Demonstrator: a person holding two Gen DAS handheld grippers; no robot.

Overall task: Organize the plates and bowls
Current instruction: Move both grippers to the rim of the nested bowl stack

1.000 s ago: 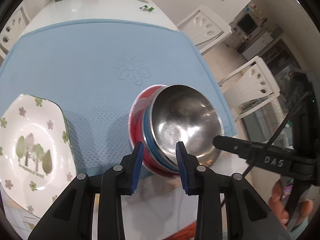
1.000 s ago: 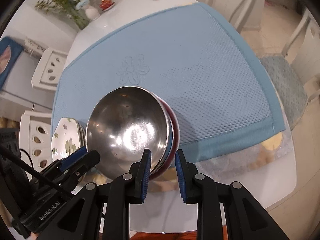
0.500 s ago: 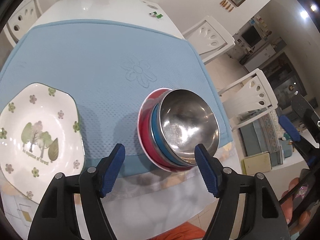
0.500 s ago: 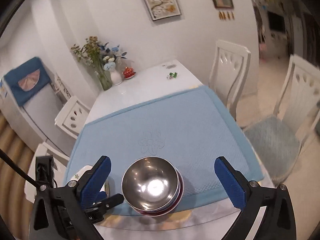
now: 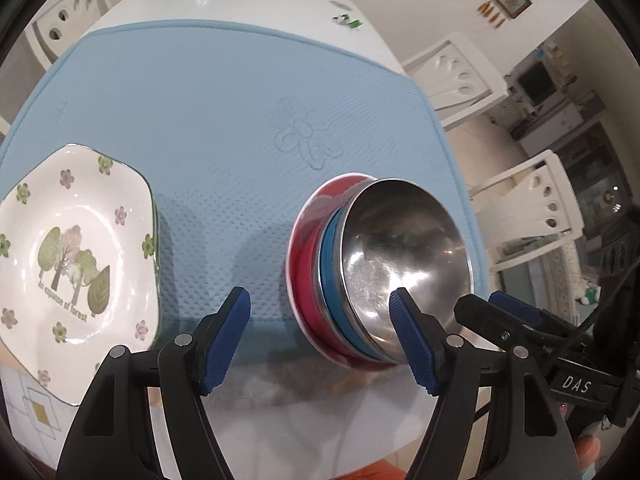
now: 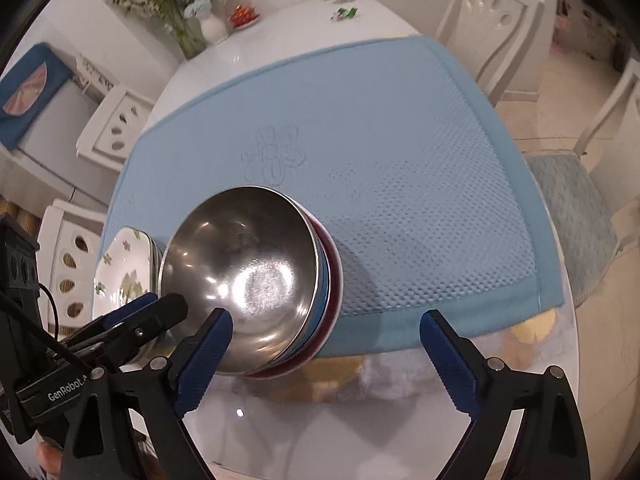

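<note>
**Bowls let go at the desk's near edge**

Plate (image 5: pixel 68 264) reads "An expanse of forest". Left gripper (image 5: pixel 320 336), once clenched on the stacked bowls (image 5: pixel 376 268), is released; right gripper (image 6: pixel 326 354), marked "DAS", released too, jaws now closing slightly

Bright, even indoor light. Glare spots sit inside the shiny steel bowl (image 6: pixel 248 276) and on the glossy white counter (image 6: pixel 360 420). Soft shadows fall on the blue textured mat (image 5: pixel 224 128). Fisheye bending and dark corners frame both views.

The plate (image 5: pixel 72 264) read "An expanse of forest"; one gripper (image 5: pixel 576 384) bore "DAS", the other (image 6: pixel 66 392) "GenRobot".
</note>
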